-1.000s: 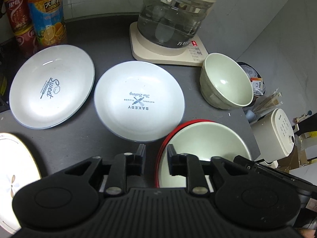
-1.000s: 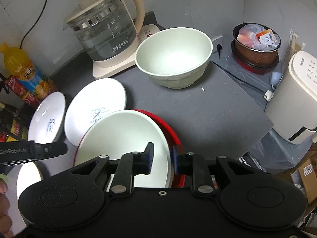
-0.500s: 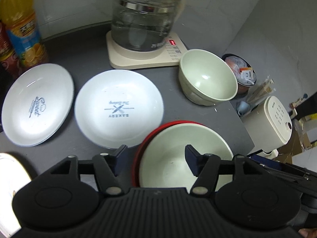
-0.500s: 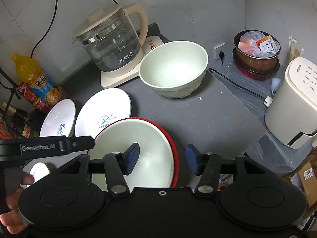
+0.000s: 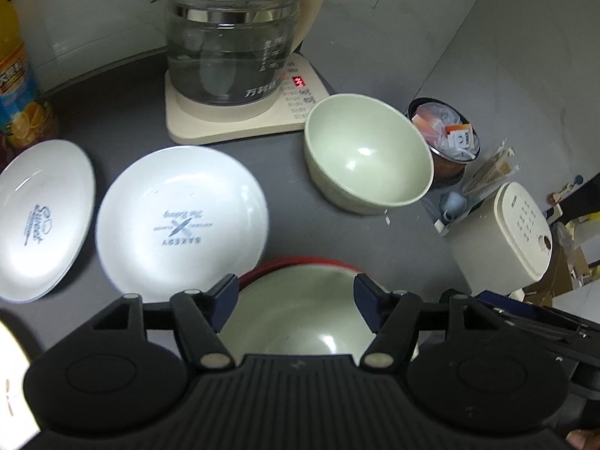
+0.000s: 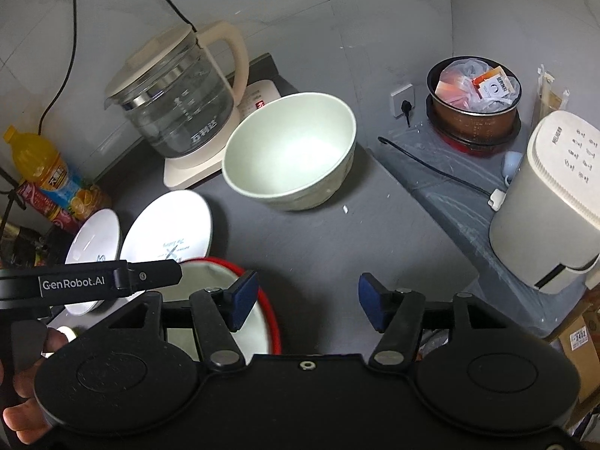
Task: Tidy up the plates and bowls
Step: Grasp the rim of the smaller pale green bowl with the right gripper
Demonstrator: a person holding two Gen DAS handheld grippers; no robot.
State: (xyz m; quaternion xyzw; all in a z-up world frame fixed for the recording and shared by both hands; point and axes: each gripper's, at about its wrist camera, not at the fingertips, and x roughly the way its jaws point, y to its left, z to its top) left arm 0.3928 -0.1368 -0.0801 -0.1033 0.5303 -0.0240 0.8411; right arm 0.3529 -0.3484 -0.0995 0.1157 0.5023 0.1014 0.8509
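A pale green bowl (image 5: 367, 153) stands alone on the grey counter, right of the kettle; it also shows in the right wrist view (image 6: 288, 150). A second pale green bowl (image 5: 296, 311) sits nested in a red-rimmed bowl (image 5: 262, 270) just below my open, empty left gripper (image 5: 296, 296). Two white plates lie to the left: a "Bakery" plate (image 5: 180, 217) and a "Sweet" plate (image 5: 41, 217). My right gripper (image 6: 307, 300) is open and empty, above the counter right of the nested bowls (image 6: 262, 322).
A glass kettle (image 5: 228, 41) on a cream base stands at the back. Juice bottle (image 5: 15, 86) and cans at far left. Right of the counter edge are a bin (image 6: 476, 101), a cream appliance (image 6: 551, 206) and a cord (image 6: 435, 172).
Both grippers have opened wide from nearly shut and drawn back upward. The views shifted toward the lone green bowl.
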